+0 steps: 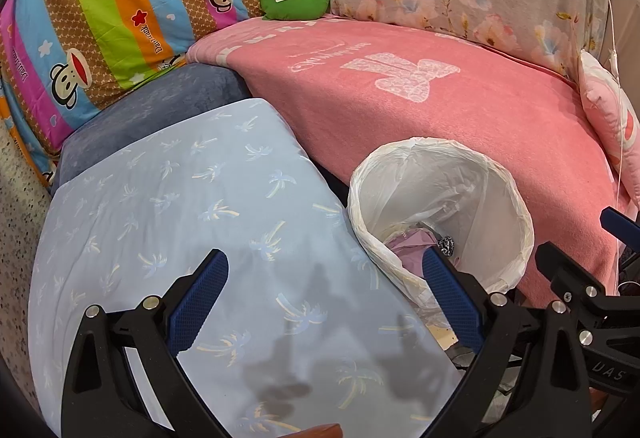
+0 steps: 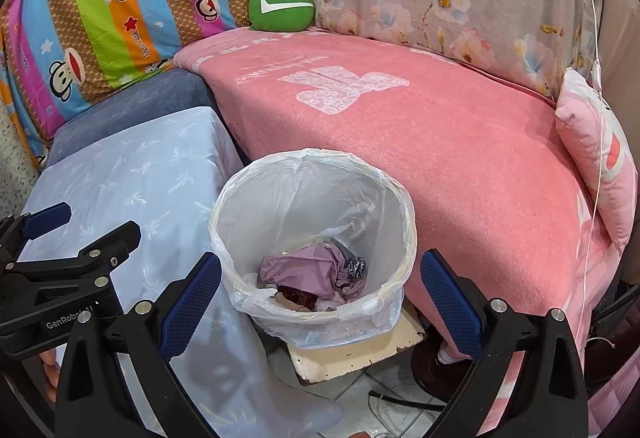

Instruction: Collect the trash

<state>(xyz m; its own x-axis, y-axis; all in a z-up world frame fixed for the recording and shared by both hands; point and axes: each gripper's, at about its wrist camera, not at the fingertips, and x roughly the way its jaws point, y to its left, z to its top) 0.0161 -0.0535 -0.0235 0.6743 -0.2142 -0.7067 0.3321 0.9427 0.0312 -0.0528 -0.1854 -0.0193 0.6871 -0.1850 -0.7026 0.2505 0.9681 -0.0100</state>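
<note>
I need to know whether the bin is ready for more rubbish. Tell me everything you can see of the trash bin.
The trash bin is round, upright and open-topped, lined with a thin, crinkled white plastic bag folded over its rim. It stands on a worn cream board on the tiled floor, between the pink blanket and the light blue palm-print cloth. At the bottom lie crumpled purple material and other scraps; most of the bin is still empty.

We are seeing the bin (image 2: 312,238) standing before the blanket-covered sofa (image 2: 440,141), the cloth-covered table (image 2: 132,173) lying left of the bin, crumpled trash (image 2: 316,270) lying in it, a board (image 2: 360,350) sitting under it.
</note>
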